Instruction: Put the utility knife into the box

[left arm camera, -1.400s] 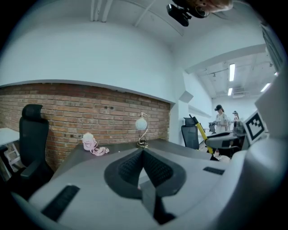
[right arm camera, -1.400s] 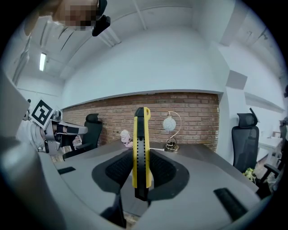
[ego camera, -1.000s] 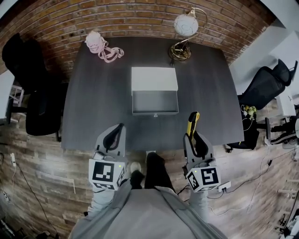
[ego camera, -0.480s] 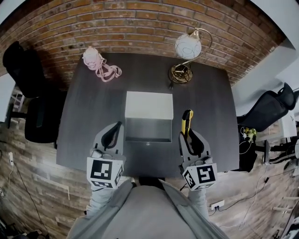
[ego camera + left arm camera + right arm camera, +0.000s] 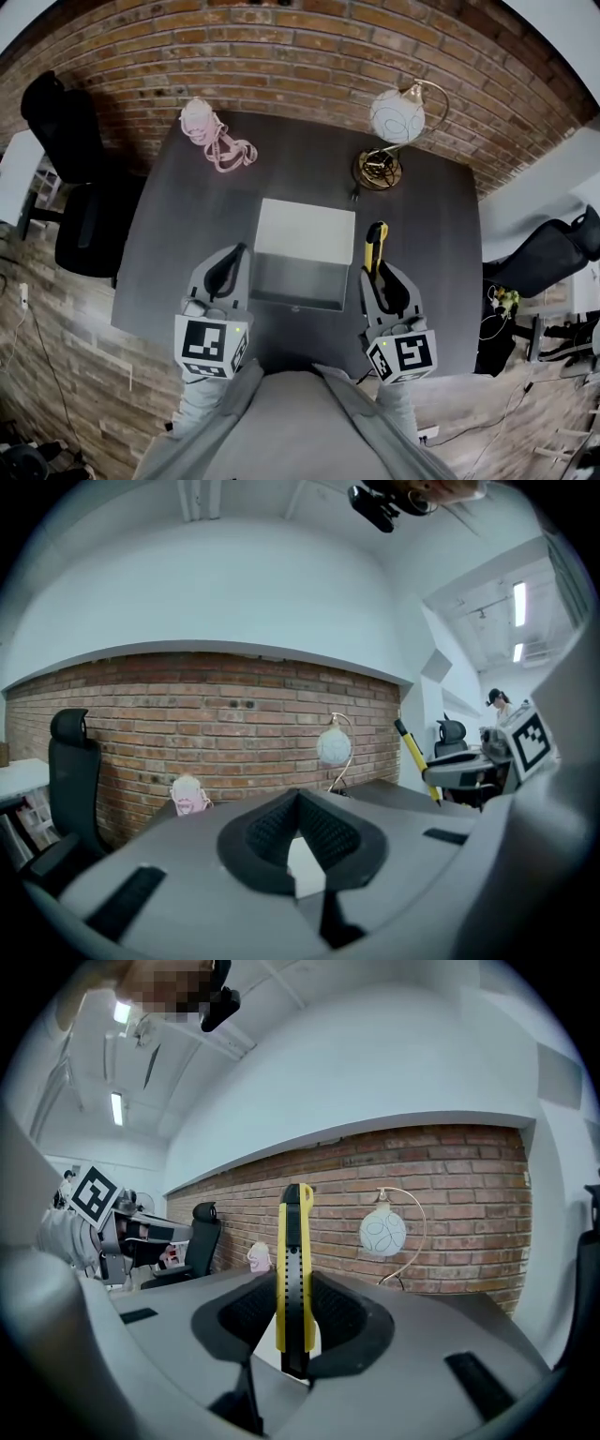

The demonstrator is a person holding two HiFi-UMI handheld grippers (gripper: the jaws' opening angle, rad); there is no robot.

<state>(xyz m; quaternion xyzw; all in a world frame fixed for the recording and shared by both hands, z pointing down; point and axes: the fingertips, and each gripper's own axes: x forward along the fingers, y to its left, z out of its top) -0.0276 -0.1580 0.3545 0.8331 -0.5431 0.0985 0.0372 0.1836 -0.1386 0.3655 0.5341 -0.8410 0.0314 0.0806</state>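
The yellow and black utility knife (image 5: 376, 246) sticks out forward from my right gripper (image 5: 379, 274), whose jaws are shut on its handle; in the right gripper view the utility knife (image 5: 293, 1274) stands upright between the pads. The grey box (image 5: 302, 272) lies open on the dark table (image 5: 178, 244), its white lid (image 5: 306, 232) folded back on the far side. The knife hangs just right of the box's right edge. My left gripper (image 5: 228, 267) hovers by the box's left side, jaws closed with nothing between them.
A gold lamp with a white globe (image 5: 397, 117) stands at the table's back right. A pink corded object (image 5: 210, 131) lies at the back left. A black office chair (image 5: 70, 178) sits left of the table, another (image 5: 553, 262) at the right. Brick wall behind.
Both grippers have advanced over the table toward the box, the knife still held. The box now lies between them instead of well ahead.
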